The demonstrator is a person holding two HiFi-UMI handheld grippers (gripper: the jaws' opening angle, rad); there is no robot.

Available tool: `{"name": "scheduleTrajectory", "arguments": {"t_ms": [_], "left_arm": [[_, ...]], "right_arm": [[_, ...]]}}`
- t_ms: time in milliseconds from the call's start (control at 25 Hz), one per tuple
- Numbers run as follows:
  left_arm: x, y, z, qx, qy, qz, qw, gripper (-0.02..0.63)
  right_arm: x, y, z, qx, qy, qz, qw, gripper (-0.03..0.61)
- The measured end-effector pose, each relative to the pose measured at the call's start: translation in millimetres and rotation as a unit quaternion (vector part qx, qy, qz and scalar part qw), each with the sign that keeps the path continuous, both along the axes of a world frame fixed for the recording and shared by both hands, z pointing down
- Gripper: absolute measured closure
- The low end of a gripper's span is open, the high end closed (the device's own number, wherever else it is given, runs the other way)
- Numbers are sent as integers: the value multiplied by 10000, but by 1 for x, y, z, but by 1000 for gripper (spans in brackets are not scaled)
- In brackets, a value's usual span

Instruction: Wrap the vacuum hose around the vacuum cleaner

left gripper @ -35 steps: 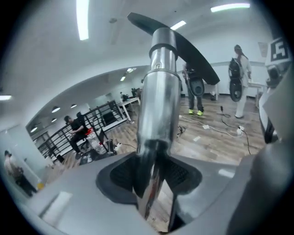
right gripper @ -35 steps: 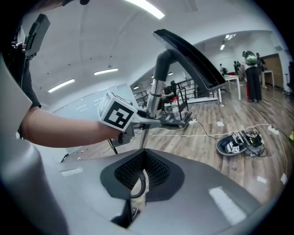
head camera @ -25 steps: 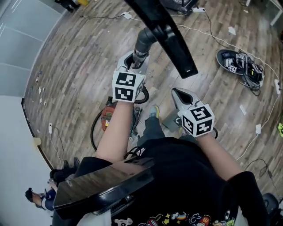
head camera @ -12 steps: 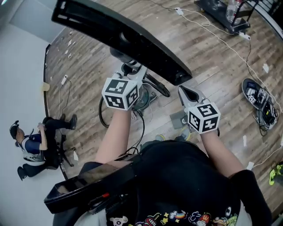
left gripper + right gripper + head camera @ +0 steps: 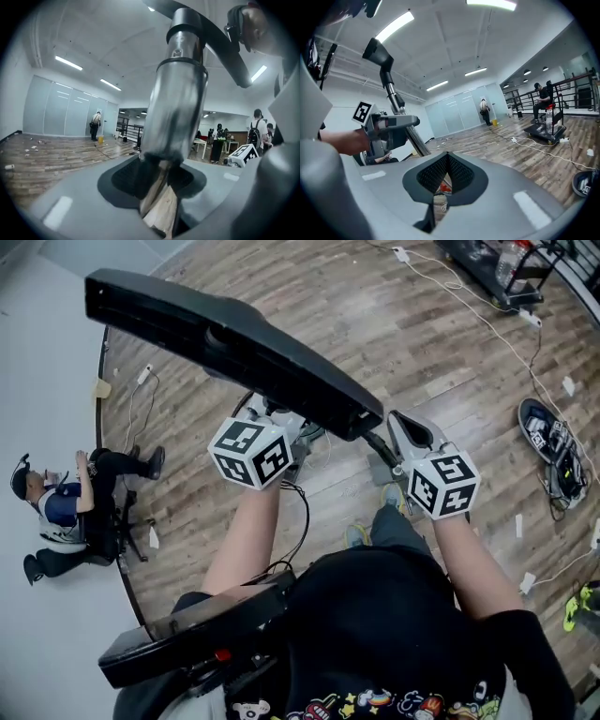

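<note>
**Head view, steeply down onto a wooden floor (image 5: 450,343).** The left claw (image 5: 158,164) is clamped on the metal wand tube (image 5: 180,93) of the vacuum. In the left gripper view the tube fills the gap between the jaws and rises straight away from them. The tube's long axis runs up toward the head camera, so its black floor nozzle (image 5: 225,343) lies slantwise across the upper frame, above both gripper cubes.

The right claw (image 5: 447,171) is closed to a narrow slit and holds nothing. Through the slit the right gripper view shows only floor and a small red patch (image 5: 442,187). The patch is possibly the vacuum cleaner's body, which no view shows plainly. Seen from that view, the wand tube stands to the right claw's left, near it but apart.

What is probably the vacuum hose (image 5: 377,448), a dark curved length, hangs between the two claws, just beside the right one. The free right claw is therefore judged the nearer one for taking it. The hose is judged not yet wound round the body.

**Containers.** One dark shallow holder (image 5: 544,432) lies on the floor at far right, well apart from the work. It holds tangled cables or gear too small to name.
</note>
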State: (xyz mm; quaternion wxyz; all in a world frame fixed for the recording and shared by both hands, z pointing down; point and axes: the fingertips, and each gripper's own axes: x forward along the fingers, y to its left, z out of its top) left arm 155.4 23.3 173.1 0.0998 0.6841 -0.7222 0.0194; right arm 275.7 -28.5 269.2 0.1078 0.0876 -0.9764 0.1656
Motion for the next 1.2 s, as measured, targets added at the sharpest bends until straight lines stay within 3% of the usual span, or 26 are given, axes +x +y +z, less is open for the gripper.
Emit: {"name": "scheduleTrajectory", "arguments": {"t_ms": [160,360,560,680,960,1200], "left_arm": [[21,50,6,99,319,-369,9988,445],[16,128,0,219,493,-1339,9895,445],[-8,220,6,348,613,-2493,9659,446],[-20,263,11,367,622,-2864,9554,448],[-91,367,32,298,769,-3147,9456,449],[-162,457,43,67,750,-2899,9541,449]], "right_arm": [[3,38,-8,112,7,-573,9983,557],[-16,94,-18,23,-40,-1584,9874,555],[-45,148,-13,59,4,-2453,9694,555],[-59,183,-10,97,14,-2740,9617,555],[-141,294,-11,307,133,-2827,9586,555],[-208,379,-2,328,394,-2357,9705,555]]}}
